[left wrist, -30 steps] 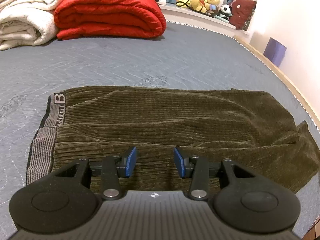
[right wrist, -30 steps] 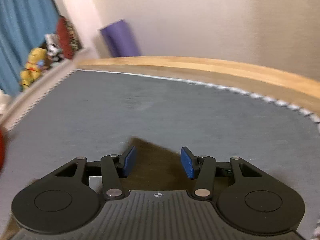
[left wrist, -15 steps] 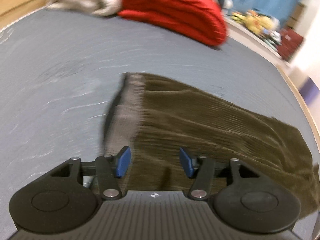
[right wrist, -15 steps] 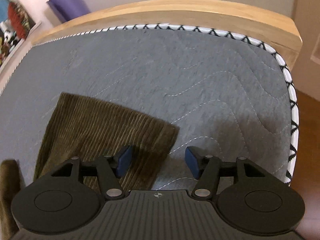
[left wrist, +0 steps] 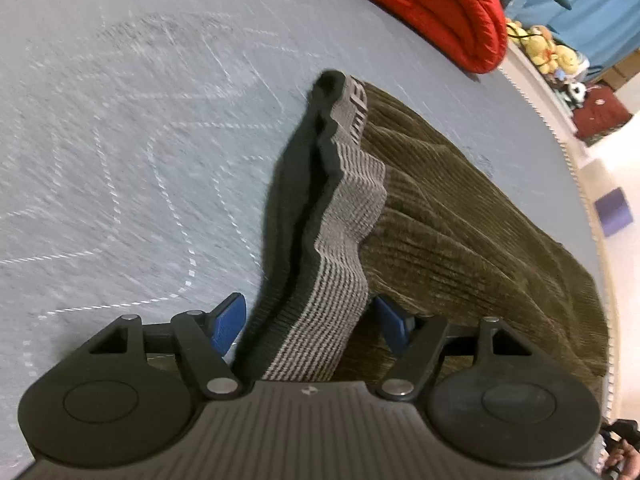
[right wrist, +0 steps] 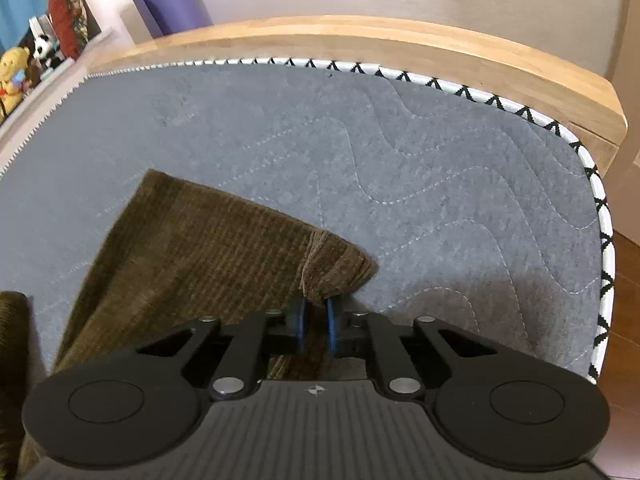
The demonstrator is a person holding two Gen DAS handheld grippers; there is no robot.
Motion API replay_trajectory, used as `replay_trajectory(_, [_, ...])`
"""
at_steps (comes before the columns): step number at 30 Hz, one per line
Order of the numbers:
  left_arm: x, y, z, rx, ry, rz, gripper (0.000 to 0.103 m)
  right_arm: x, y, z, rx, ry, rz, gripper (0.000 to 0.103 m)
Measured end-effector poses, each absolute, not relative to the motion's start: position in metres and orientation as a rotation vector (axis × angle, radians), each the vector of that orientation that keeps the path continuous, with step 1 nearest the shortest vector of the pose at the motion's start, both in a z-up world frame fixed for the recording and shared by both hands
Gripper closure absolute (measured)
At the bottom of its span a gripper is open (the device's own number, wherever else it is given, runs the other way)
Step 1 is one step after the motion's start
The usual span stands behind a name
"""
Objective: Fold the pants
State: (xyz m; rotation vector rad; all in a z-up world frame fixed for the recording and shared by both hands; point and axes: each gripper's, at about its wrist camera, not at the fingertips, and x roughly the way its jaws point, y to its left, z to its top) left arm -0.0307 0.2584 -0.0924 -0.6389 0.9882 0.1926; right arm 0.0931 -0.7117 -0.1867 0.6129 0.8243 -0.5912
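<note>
Olive-brown corduroy pants [left wrist: 460, 232] lie flat on a grey quilted mattress [left wrist: 120, 140]. Their grey striped waistband [left wrist: 344, 216] runs toward me in the left wrist view. My left gripper [left wrist: 310, 320] is open, its blue pads on either side of the waistband's near end. In the right wrist view the leg end of the pants [right wrist: 208, 248] lies on the mattress [right wrist: 440, 184]. My right gripper [right wrist: 314, 324] is shut on the hem corner [right wrist: 336, 268], which bunches up between the pads.
A folded red duvet [left wrist: 420, 4] lies at the far end of the mattress, with plush toys [left wrist: 548, 48] on a ledge beyond. The wooden bed frame [right wrist: 400, 40] and patterned mattress edge [right wrist: 600, 216] border the right side. A purple roll [right wrist: 172, 4] stands against the wall.
My left gripper moved down to the waistband end, which now lies between its open pads. My right gripper moved onto the hem corner and shut on it.
</note>
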Motion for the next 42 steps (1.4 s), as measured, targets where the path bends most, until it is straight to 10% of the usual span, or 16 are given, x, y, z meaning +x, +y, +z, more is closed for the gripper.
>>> replay_trajectory(3, [-0.033, 0.248, -0.093, -0.589, 0.976, 0.134, 0.028, 0.087, -0.716, -0.176, 0.634, 0.784, -0.567, 0.094])
replay_trajectory(8, [-0.047, 0.235, -0.082, -0.446, 0.961, 0.108, 0.073, 0.074, -0.722, -0.156, 0.667, 0.706, -0.543, 0.095])
replay_trajectory(14, [-0.094, 0.234, -0.019, -0.510, 0.815, 0.083, 0.085, 0.053, -0.721, -0.129, 0.694, 0.626, -0.570, 0.096])
replay_trajectory(18, [-0.113, 0.239, -0.010, -0.525, 0.865, 0.102, 0.085, 0.039, -0.716, -0.111, 0.647, 0.631, -0.665, 0.097])
replay_trajectory(26, [-0.097, 0.209, -0.016, -0.195, 0.953, 0.308, 0.052, 0.037, -0.728, -0.141, 0.711, 0.813, -0.780, 0.089])
replay_trajectory(32, [-0.075, 0.152, 0.015, -0.210, 0.809, 0.171, 0.052, 0.040, -0.688, -0.097, 0.559, 0.601, -0.750, 0.061])
replay_trajectory(42, [-0.017, 0.016, 0.017, -0.150, 0.722, -0.029, 0.060, 0.086, -0.617, -0.086, 0.658, 0.587, -0.225, 0.057])
